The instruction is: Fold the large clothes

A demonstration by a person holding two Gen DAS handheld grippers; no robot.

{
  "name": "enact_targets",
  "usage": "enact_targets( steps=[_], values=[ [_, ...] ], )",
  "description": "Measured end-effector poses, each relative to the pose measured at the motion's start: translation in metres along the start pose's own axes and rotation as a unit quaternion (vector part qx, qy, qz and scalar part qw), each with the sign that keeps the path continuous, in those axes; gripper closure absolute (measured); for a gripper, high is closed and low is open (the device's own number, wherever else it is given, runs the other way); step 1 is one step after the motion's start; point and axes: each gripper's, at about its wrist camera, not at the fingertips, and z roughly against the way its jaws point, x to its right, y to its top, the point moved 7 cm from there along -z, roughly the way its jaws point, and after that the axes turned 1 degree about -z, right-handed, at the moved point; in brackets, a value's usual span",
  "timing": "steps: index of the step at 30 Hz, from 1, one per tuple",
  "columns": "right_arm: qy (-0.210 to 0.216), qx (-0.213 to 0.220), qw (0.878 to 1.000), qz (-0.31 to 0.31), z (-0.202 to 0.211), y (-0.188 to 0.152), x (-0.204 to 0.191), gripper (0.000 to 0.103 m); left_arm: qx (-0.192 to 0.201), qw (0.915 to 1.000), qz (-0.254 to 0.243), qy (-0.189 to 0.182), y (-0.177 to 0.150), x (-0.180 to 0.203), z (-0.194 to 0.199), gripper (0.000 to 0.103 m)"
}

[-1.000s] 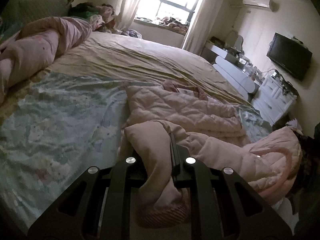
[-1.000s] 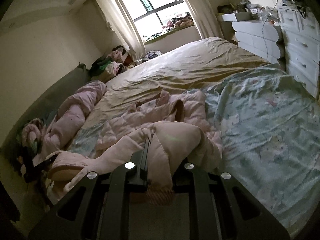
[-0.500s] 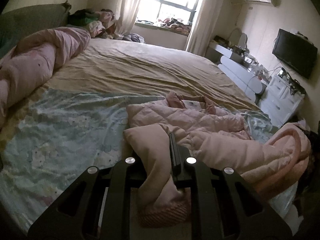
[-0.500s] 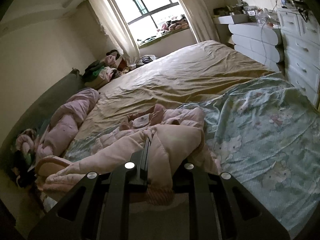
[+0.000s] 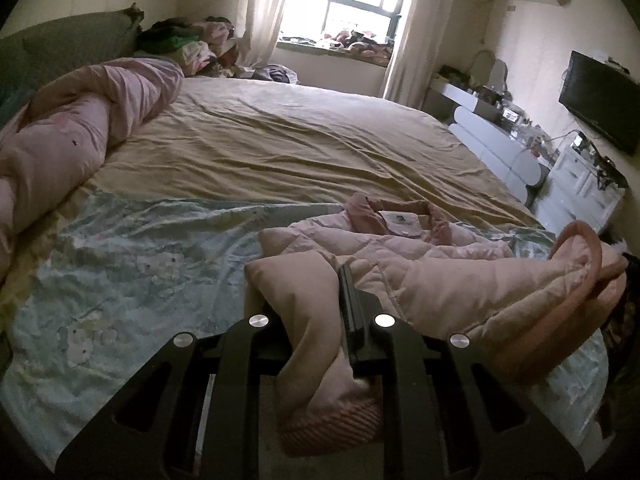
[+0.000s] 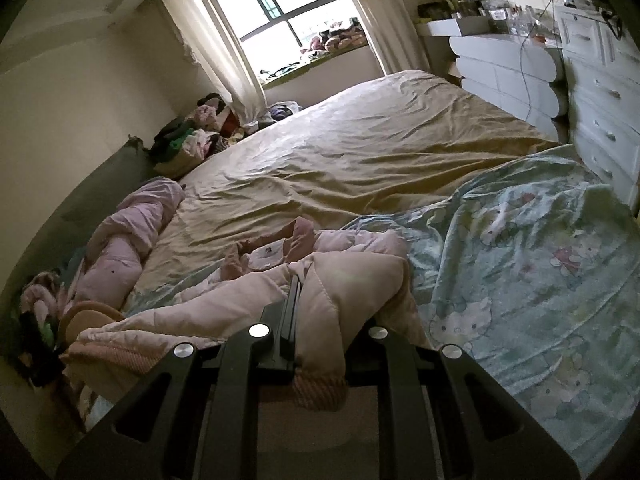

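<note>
A pink quilted jacket lies crumpled on the blue patterned blanket, its collar and white label facing the window. My left gripper is shut on a fold of the jacket's near edge, and a ribbed cuff hangs below the fingers. In the right wrist view the jacket bunches toward me. There my right gripper is shut on another fold of its edge, with ribbed trim hanging under it. The stretch of jacket between the two grips rises off the bed.
The wide bed has a tan sheet beyond the blanket. A rolled pink duvet lies along the left side, with a clothes pile in the far corner. White dressers and a wall TV line the right side.
Both grippers have drawn back from the window while keeping their hold. The jacket's near edge has come with them and the body has slid toward me over the blanket.
</note>
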Motion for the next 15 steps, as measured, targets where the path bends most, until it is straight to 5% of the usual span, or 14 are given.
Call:
enact_targets(
  steps=[15],
  values=[
    [-0.036,-0.026,0.999,-0.023,-0.071,0.020,0.010,0.087,-0.019,0.9995,0.023,0.010,0.007,-0.015,-0.055,0.090]
  ],
)
